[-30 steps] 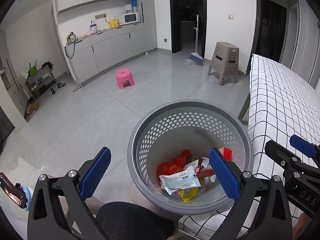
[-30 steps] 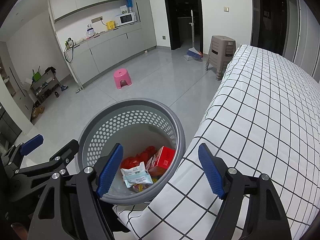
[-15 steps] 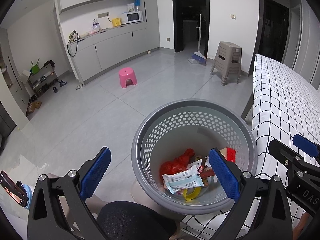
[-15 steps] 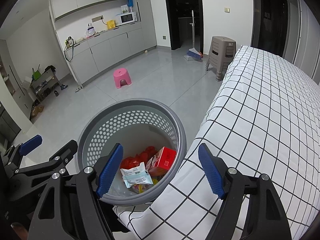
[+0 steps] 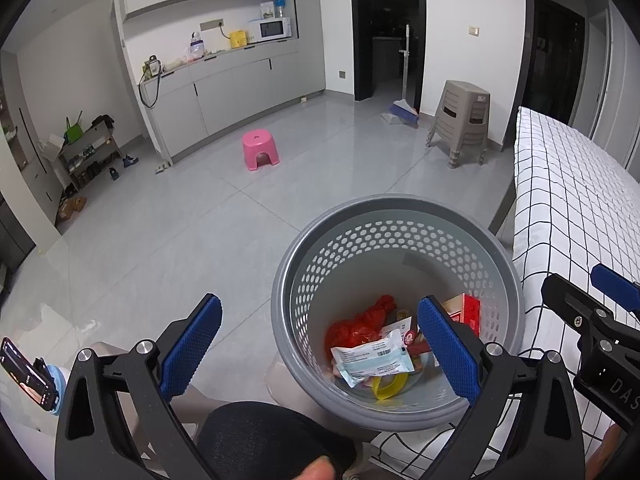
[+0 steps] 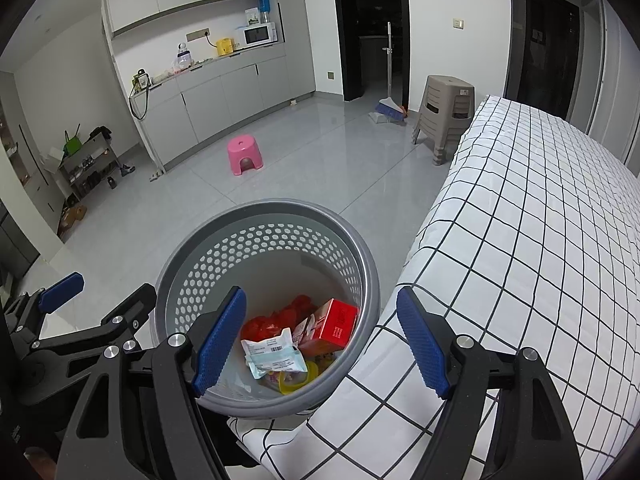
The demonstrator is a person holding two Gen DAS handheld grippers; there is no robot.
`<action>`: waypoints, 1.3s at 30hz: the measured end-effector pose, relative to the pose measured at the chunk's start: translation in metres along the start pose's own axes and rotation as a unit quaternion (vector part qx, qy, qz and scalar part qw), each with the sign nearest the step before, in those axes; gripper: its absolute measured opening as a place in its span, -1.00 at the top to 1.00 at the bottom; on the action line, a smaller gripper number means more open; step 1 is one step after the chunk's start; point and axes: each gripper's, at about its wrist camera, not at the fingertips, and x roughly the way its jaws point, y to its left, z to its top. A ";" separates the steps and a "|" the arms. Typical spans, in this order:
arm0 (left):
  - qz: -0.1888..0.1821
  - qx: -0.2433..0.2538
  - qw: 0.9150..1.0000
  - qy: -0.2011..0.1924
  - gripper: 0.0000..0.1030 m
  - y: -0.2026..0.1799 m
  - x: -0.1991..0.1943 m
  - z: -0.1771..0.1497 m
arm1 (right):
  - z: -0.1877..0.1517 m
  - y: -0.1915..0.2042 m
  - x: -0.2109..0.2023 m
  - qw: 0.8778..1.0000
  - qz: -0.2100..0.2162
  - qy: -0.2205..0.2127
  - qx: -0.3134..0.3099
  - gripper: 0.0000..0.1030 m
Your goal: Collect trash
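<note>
A grey perforated trash basket [image 5: 304, 280] stands on the floor beside the bed; it also shows in the right wrist view [image 6: 368, 264]. Inside lie a white-and-blue packet [image 5: 370, 358], a red plastic bag [image 5: 352, 326], a red box [image 6: 338, 320] and a yellow ring [image 5: 390, 386]. My left gripper [image 5: 320, 346] is open and empty, held above the basket's near rim. My right gripper [image 6: 322, 340] is open and empty, above the basket's right side and the bed's edge. Each gripper shows at the edge of the other's view.
The bed with a white black-checked cover [image 6: 540, 220] fills the right. A pink stool [image 5: 260, 154], stacked beige stools [image 5: 460, 120] and a broom [image 5: 402, 114] stand on the grey tiled floor. Cabinets with a microwave [image 5: 272, 28] line the far wall. A black chair seat [image 5: 260, 436] is below me.
Both grippers stay open and empty. The left gripper's view has drifted slightly, so the basket sits a little farther right and lower in it. The trash has not moved.
</note>
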 end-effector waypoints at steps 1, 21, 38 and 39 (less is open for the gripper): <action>0.001 0.000 1.000 0.000 -0.88 0.000 0.000 0.000 | 0.001 0.000 0.001 1.000 0.000 0.001 0.000 -0.44; 0.006 -0.003 1.000 0.000 -0.87 0.005 0.002 0.000 | 0.002 0.008 0.004 1.000 0.002 0.004 -0.007 -0.44; 0.007 0.000 1.000 0.001 -0.87 0.004 0.002 -0.003 | 0.002 0.009 0.003 1.000 0.003 0.005 -0.006 -0.44; 0.008 0.001 1.000 0.000 -0.87 0.004 0.002 -0.003 | 0.002 0.009 0.003 1.000 0.003 0.005 -0.006 -0.44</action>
